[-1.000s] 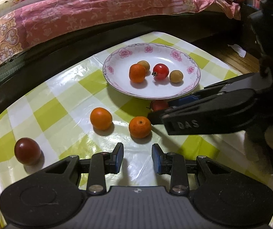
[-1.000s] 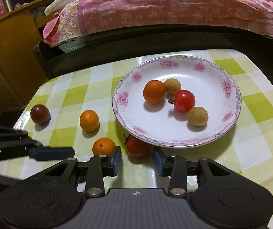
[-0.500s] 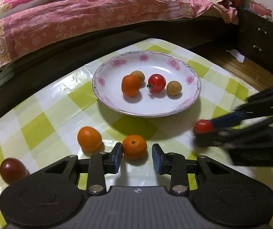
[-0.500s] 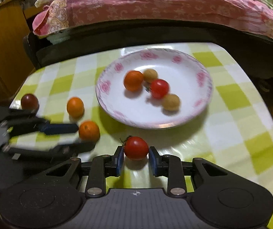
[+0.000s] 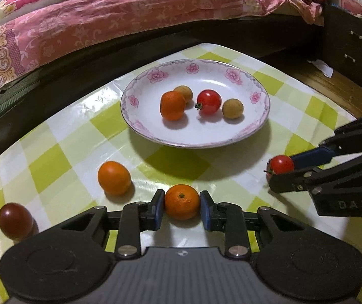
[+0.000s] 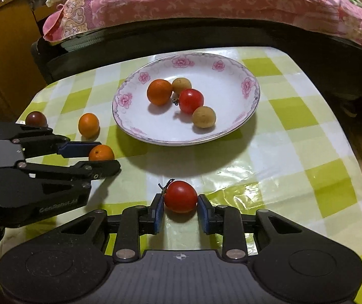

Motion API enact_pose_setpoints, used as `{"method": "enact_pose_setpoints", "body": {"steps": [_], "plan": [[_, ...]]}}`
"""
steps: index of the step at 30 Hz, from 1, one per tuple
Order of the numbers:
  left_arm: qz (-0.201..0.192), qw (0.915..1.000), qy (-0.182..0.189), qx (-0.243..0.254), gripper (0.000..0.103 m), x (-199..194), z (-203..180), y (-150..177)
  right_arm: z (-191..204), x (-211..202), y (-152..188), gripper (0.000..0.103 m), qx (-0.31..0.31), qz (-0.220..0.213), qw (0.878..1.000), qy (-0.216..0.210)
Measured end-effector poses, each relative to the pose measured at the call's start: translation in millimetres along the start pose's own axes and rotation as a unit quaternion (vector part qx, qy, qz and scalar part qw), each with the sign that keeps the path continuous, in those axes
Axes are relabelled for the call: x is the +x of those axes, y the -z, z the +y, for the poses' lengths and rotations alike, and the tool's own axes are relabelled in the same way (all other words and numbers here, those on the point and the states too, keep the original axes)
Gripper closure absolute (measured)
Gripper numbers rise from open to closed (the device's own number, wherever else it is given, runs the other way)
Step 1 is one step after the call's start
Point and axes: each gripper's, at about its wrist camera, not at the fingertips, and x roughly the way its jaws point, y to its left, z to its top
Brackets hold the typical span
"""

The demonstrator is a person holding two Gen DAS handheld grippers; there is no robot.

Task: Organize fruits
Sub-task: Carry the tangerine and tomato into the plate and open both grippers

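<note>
Two grips are forming: left gripper point(image 5: 182, 206) is closing, its pads touching a mandarin point(image 5: 182, 201) between them, stem-scar facing the camera, roundish, no clear long axis; right gripper point(image 6: 181, 209) is opening slightly around a tomato point(image 6: 181, 196), stalk pointing up-left. Either round fruit could squirt forward off the fingertips.

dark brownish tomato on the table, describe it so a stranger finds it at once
Start at the floral plate on the checked tablecloth. The dark tomato lies off it at the table's left edge, beyond a loose orange. It alone is deep brownish-red.
</note>
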Motion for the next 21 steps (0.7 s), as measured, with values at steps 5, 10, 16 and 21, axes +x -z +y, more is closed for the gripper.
{"method": "enact_pose_setpoints", "body": {"steps": [5,10,16,21], "plan": [[0.016,0.9998,0.002,0.007,0.066,-10.7,-8.5,4.6,-0.9,-0.8,1.9,0.077,-0.009,-0.004,1.0,-0.003],[0.022,0.9997,-0.003,0.011,0.066,-15.7,-13.8,11.4,-1.9,-1.4,2.6,0.075,-0.017,-0.005,1.0,-0.01],[0.016,0.9999,-0.003,0.006,0.065,-17.1,-13.2,14.8,1.1,-2.6,4.4,0.07,-0.027,-0.009,1.0,-0.009],[0.01,0.9999,-0.003,0.006,0.061,-16.8,-11.8,16.0,-0.3,-2.0,3.3,0.066,-0.025,-0.011,1.0,-0.007]]}}
